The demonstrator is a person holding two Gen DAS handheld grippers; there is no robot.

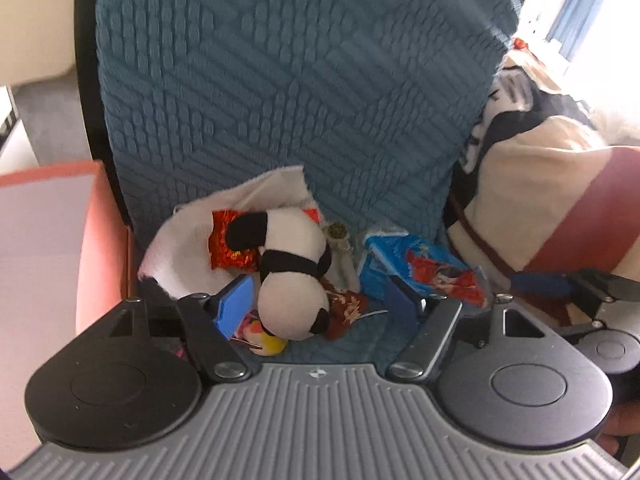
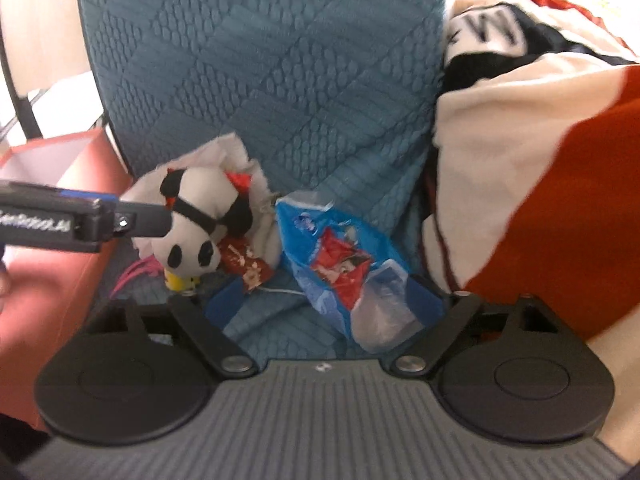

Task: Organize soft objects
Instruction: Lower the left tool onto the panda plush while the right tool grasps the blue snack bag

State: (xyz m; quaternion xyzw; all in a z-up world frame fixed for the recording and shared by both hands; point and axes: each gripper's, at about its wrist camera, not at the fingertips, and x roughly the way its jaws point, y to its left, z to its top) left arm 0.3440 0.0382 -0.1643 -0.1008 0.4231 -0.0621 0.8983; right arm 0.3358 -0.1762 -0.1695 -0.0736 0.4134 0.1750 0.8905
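Left tool (image 1: 318, 304) stands wide, its blue pads either side of the toy panda's (image 1: 294, 280) head, not visibly pressing it; the panda lies face down on a white cloth (image 1: 180, 248) atop the teal-covered seat (image 1: 300, 80), with a red packet (image 1: 228, 244) beside it. Right tool (image 2: 324, 304) also gapes wide, straddling a blue plastic bag (image 2: 320, 248) without gripping it. A cream, red and black blanket (image 2: 520, 140) is heaped to the right, an orange box (image 1: 100, 240) at left.
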